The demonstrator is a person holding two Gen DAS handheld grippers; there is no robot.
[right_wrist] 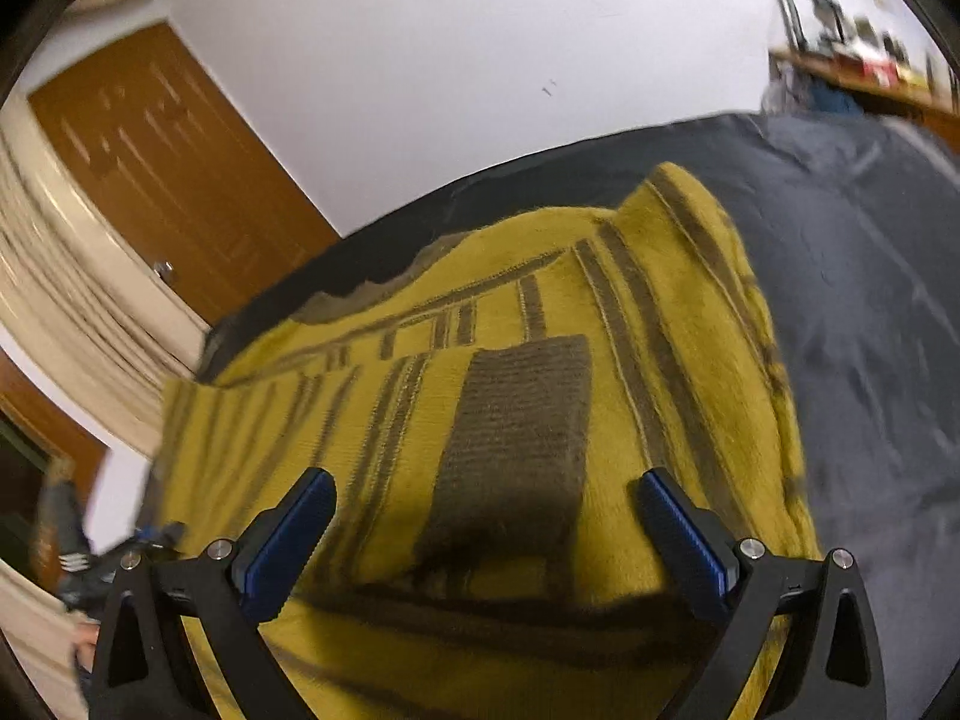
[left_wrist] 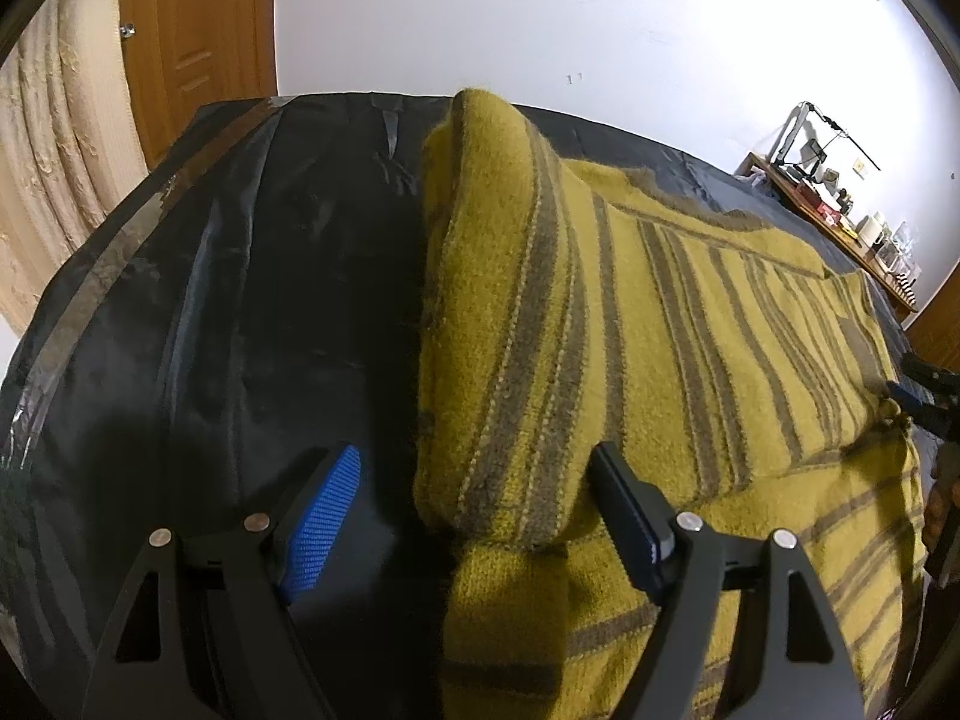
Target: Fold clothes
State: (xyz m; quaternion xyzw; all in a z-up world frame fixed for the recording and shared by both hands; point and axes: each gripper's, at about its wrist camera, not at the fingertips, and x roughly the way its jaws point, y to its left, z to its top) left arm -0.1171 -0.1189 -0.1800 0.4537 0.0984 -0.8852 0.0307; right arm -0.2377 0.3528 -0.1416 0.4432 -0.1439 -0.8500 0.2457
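Across a desk [left_wrist: 198,312] under a black cover lies a mustard sweater [left_wrist: 630,324] with grey-brown stripes, partly folded, its sleeves turned in over the body. Over the sweater's left edge hangs the left gripper [left_wrist: 474,504], jaws wide, one blue pad above the black cover, nothing held. Above the folded-in sleeve with its grey-brown cuff [right_wrist: 516,420] hangs the right gripper [right_wrist: 486,516], jaws wide and empty, the view blurred.

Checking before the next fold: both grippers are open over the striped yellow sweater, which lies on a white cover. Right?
Not quite. The cover is black, not white, as the left wrist view shows. The rest holds: left gripper and right gripper stand open over the striped yellow sweater.
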